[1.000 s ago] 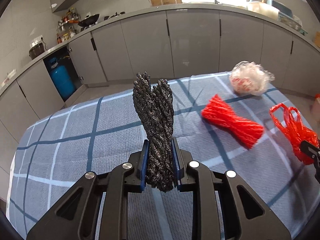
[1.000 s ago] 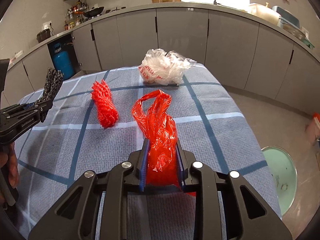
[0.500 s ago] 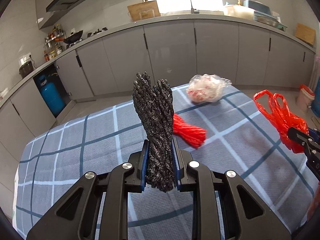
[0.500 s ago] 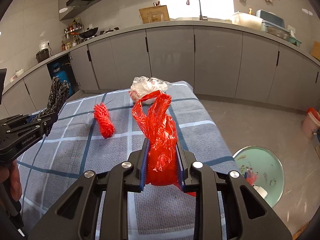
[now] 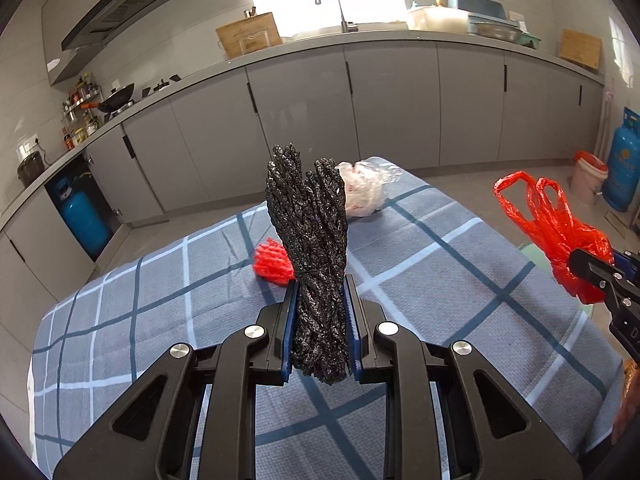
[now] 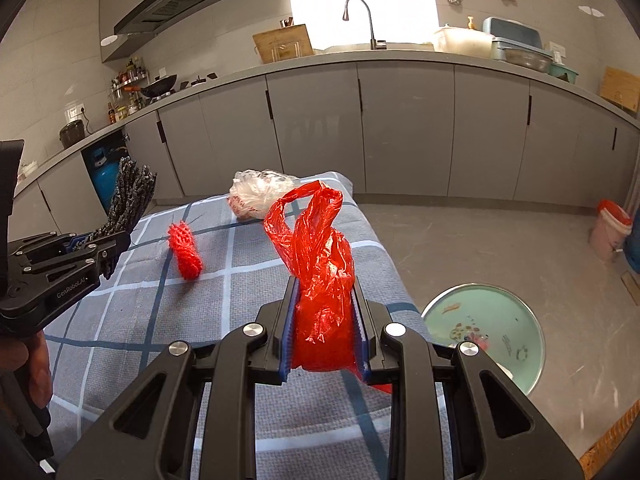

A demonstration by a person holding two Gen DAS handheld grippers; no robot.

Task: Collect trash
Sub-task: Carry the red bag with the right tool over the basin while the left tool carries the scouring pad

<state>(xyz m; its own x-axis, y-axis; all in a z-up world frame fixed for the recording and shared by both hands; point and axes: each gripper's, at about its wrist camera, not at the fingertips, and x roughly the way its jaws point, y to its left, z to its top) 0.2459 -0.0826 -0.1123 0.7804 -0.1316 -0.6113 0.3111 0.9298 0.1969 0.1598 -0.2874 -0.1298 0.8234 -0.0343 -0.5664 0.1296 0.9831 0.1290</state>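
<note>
My left gripper (image 5: 320, 320) is shut on a black net bundle (image 5: 310, 236) and holds it upright above the table; it also shows in the right wrist view (image 6: 132, 192). My right gripper (image 6: 322, 328) is shut on a crumpled red plastic bag (image 6: 316, 248), held above the table's right edge; the bag also shows in the left wrist view (image 5: 552, 220). A red net roll (image 6: 185, 248) and a clear plastic bag (image 6: 256, 196) with red print lie on the blue checked tablecloth (image 6: 240, 280).
A pale green round bin (image 6: 492, 332) with some trash inside stands on the floor right of the table. Grey kitchen cabinets (image 6: 400, 132) run along the back. A pink bucket (image 6: 612, 228) and a blue gas cylinder (image 5: 624, 160) stand at the far right.
Both grippers have lifted and swung to the right with their loads. The green bin on the floor has come fully into the right wrist view.
</note>
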